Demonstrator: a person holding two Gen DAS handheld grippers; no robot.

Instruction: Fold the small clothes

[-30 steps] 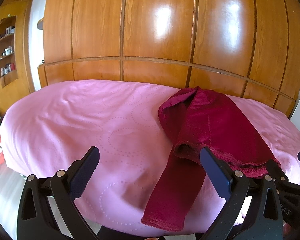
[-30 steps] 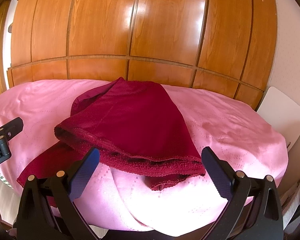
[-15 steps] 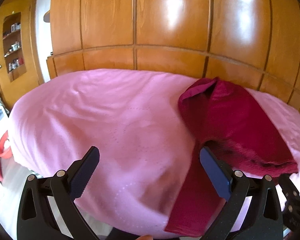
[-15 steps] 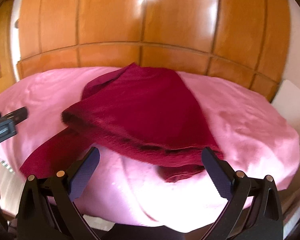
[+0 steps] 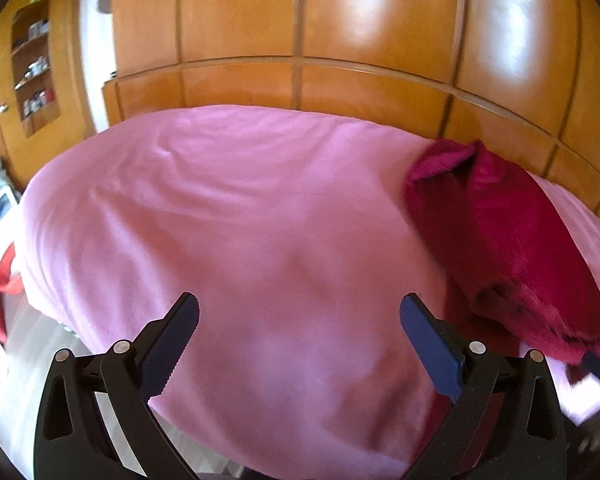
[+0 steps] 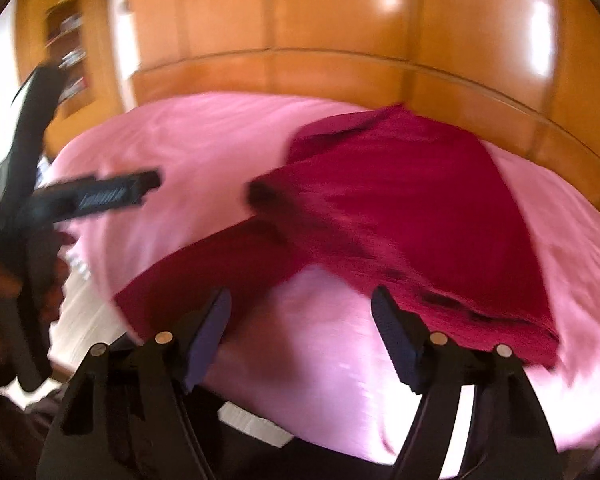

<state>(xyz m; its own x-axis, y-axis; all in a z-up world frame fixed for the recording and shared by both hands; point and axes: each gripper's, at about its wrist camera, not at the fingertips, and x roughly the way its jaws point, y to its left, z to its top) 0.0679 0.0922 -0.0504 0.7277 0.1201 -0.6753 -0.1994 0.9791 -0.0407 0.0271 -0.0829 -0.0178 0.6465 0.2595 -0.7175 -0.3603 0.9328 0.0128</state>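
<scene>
Dark red fuzzy garment [image 6: 412, 200] lies rumpled on pink bedspread [image 5: 240, 220]. Left tongs [image 5: 300, 340] released, over bare spread. Right tongs [image 6: 300, 328] closing, nothing between them.

A pink bedspread [image 5: 228, 240] covers the bed and fills the middle of both views, its cloth lightly creased and falling over the near edge. Behind it, along the far side, stands a glossy wooden wardrobe [image 5: 340, 32] with tall door panels above a row of low panels; bright light patches reflect off the doors. At far left, a wooden cabinet with an open shelf niche [image 5: 36, 68] holds small items too blurred to identify. A red object [image 5: 4, 276] sits at the left edge, beside the pale floor [image 5: 16, 364].
</scene>
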